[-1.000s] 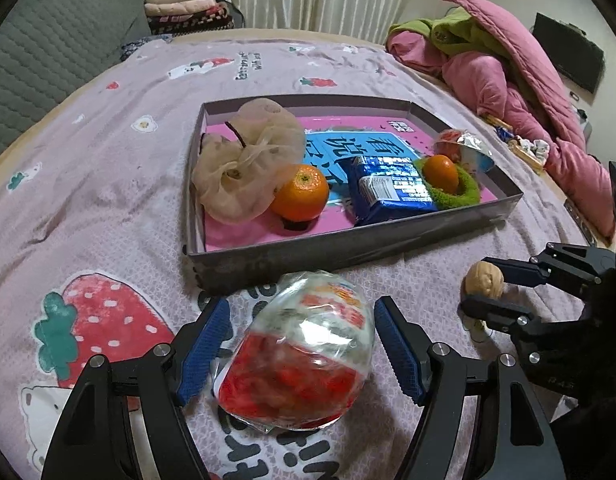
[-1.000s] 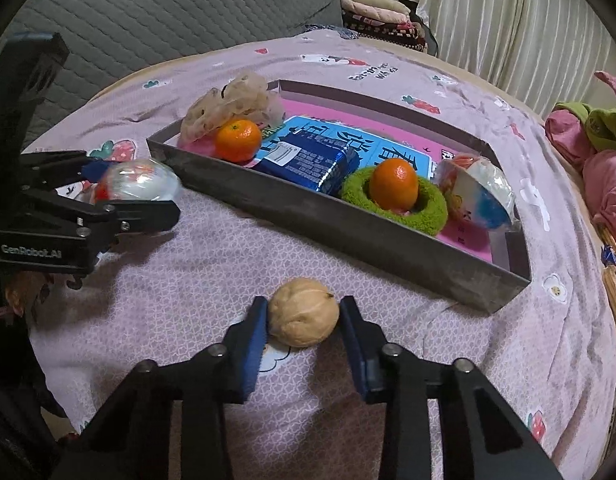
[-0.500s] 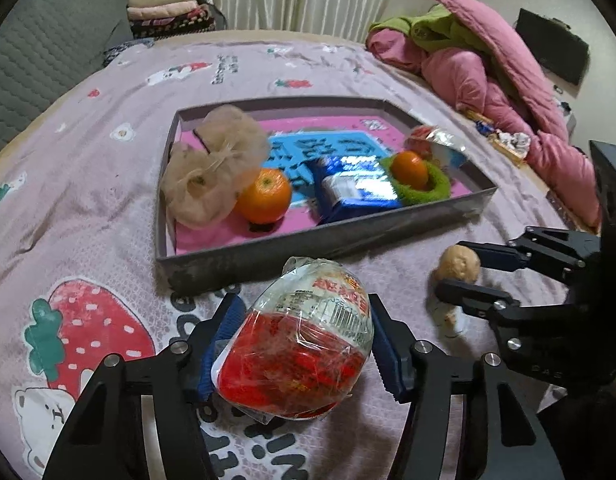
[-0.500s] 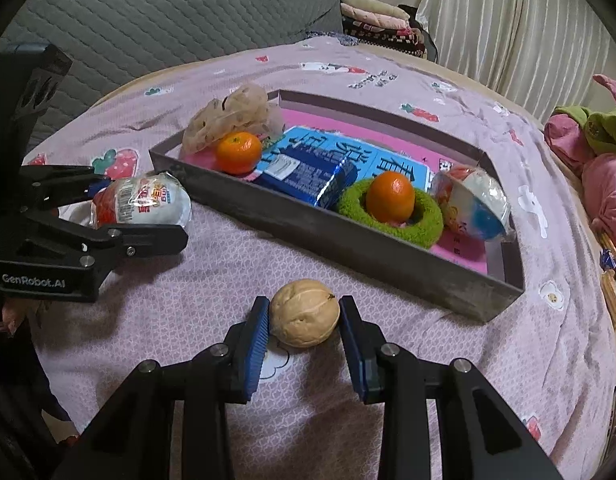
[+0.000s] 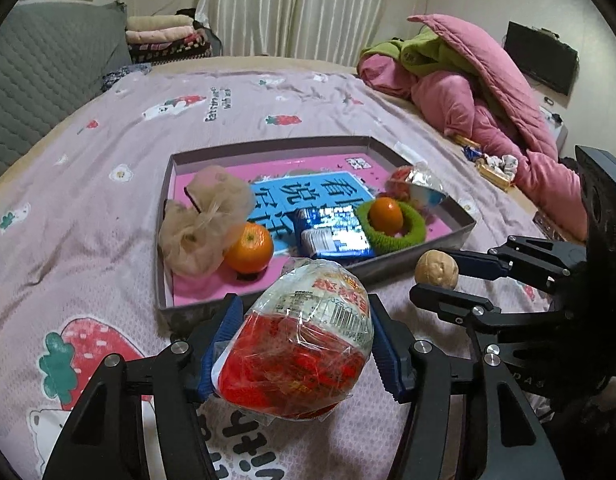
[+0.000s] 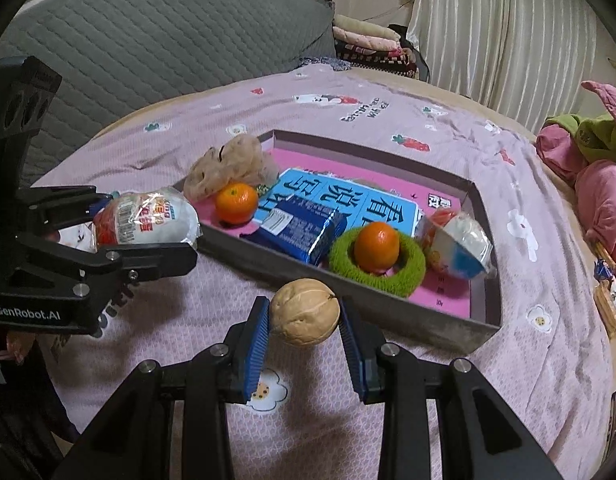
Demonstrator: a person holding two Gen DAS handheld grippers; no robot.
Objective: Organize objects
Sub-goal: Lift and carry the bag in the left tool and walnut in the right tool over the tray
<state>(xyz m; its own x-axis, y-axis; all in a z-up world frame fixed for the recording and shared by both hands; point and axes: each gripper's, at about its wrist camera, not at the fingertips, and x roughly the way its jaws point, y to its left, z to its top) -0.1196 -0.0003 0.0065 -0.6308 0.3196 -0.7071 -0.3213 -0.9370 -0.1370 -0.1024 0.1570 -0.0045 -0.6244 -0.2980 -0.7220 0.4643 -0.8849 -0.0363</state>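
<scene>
A clear-wrapped egg-shaped snack packet, red below and white above, hangs above the bedsheet with my left gripper shut on it. From the right wrist view the same packet sits in the left gripper, just left of the tray's near corner. My right gripper is shut on a tan walnut, held in front of the tray's near wall. From the left wrist view, the walnut and right gripper are at the right. The grey tray has a pink floor.
In the tray lie a beige mesh pouch, an orange, a blue packet, a green ring around a second orange, and another wrapped egg. Pink quilts are heaped at right, and a grey headboard stands behind.
My left gripper's jaws closed onto the snack packet and lifted it off the sheet toward the tray. The right gripper keeps the walnut and has barely moved.
</scene>
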